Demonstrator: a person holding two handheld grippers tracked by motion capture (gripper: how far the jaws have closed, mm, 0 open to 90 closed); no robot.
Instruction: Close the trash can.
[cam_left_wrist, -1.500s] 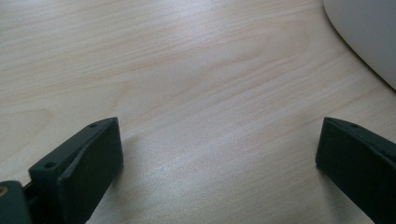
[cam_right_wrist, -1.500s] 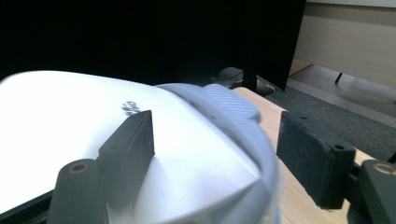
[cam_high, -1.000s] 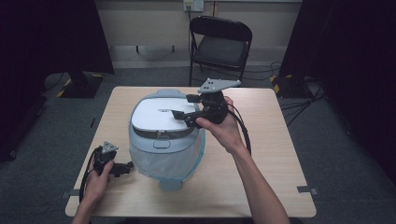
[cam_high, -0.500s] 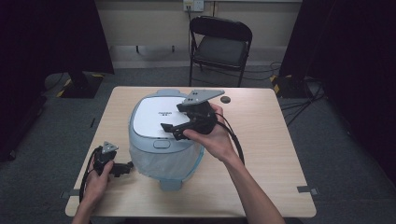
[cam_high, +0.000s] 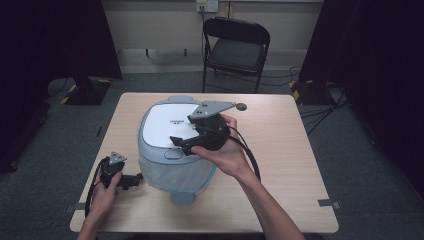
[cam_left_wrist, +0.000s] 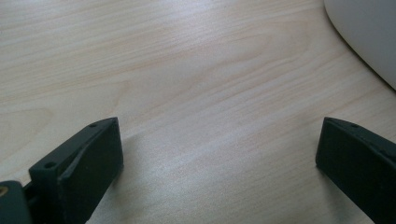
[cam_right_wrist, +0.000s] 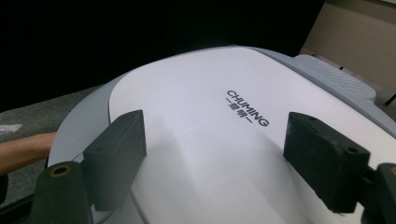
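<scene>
Right tongs (cam_high: 176, 141) hang spread apart over the rice cooker (cam_high: 170, 150) lid; left tongs (cam_high: 134, 180) sit spread apart on the table (cam_high: 290, 165) beside it.

A light wooden table (cam_high: 300, 150) carries a rice cooker (cam_high: 175, 150).

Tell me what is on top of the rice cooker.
The right gripper hovers open over the rice cooker and its white lid, printed CHUMING. The lid is closed, so the inside is hidden.
</scene>
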